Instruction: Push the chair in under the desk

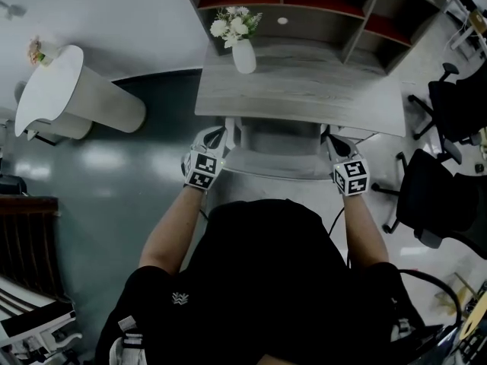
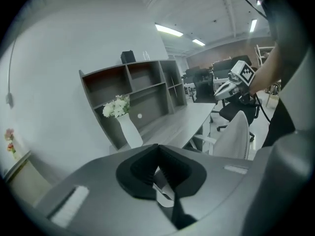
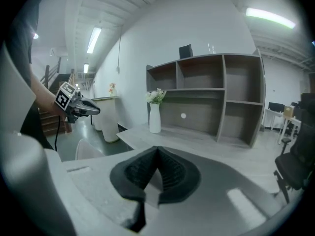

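In the head view, the pale chair stood at the near edge of the grey counter, with its front part hidden under the top. The left gripper was at the chair's left side and the right gripper at its right side, both close against it. A white vase with flowers stood on the counter in front of a shelf unit, and black office chairs stood apart on the right. In the left gripper view, the fingers of the left gripper were closed, with their tips meeting. A pale piece showed in the gap below the tips, but I could not tell whether they pinched it. The chair's back rose just to the right, below the other gripper. In the right gripper view, the fingers of the right gripper were also closed tip to tip, and the chair showed low on the left.
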The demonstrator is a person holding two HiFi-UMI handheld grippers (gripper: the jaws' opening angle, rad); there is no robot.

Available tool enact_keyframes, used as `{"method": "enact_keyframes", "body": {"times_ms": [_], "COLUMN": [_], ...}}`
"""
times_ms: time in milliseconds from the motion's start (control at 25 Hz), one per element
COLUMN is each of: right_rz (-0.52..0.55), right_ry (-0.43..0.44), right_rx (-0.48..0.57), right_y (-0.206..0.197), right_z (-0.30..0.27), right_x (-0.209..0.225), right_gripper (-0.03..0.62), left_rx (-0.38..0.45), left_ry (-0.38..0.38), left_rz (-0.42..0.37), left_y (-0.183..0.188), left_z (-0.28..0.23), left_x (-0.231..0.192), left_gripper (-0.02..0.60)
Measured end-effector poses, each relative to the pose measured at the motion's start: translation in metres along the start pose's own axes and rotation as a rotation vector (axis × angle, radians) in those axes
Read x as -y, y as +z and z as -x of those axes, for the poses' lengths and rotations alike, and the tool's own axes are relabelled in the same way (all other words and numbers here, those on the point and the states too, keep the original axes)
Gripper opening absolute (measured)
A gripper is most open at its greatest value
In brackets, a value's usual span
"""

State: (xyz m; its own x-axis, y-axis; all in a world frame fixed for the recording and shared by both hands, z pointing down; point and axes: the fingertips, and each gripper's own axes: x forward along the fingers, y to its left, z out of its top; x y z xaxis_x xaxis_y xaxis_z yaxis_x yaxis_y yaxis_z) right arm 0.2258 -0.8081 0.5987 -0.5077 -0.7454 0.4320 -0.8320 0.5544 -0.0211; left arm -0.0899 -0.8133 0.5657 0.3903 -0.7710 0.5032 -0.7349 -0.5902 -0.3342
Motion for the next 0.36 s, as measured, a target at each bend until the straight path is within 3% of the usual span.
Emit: {"method": "enact_keyframes", "body": {"times_ms": [200, 360], "right_rz": [0.002, 0.002], "right_ry": [-0.004, -0.005], "right_rx": [0.001, 0.002], "right_y": [0.002, 0.004], "right_z": [-0.002, -0.003], "right_x": [0.001, -0.001], "right_gripper": [0.002, 0.002], "left_rx": [-0.003, 0.008], "left_ry": [0.027, 0.042], "left_rz": [0.034, 0.114], "left_y": [-0.008, -0.013], "left_z": [0.011, 0.019], "left_x": [-0.010, -0.016], "left_gripper": [0.006, 0.006]}}
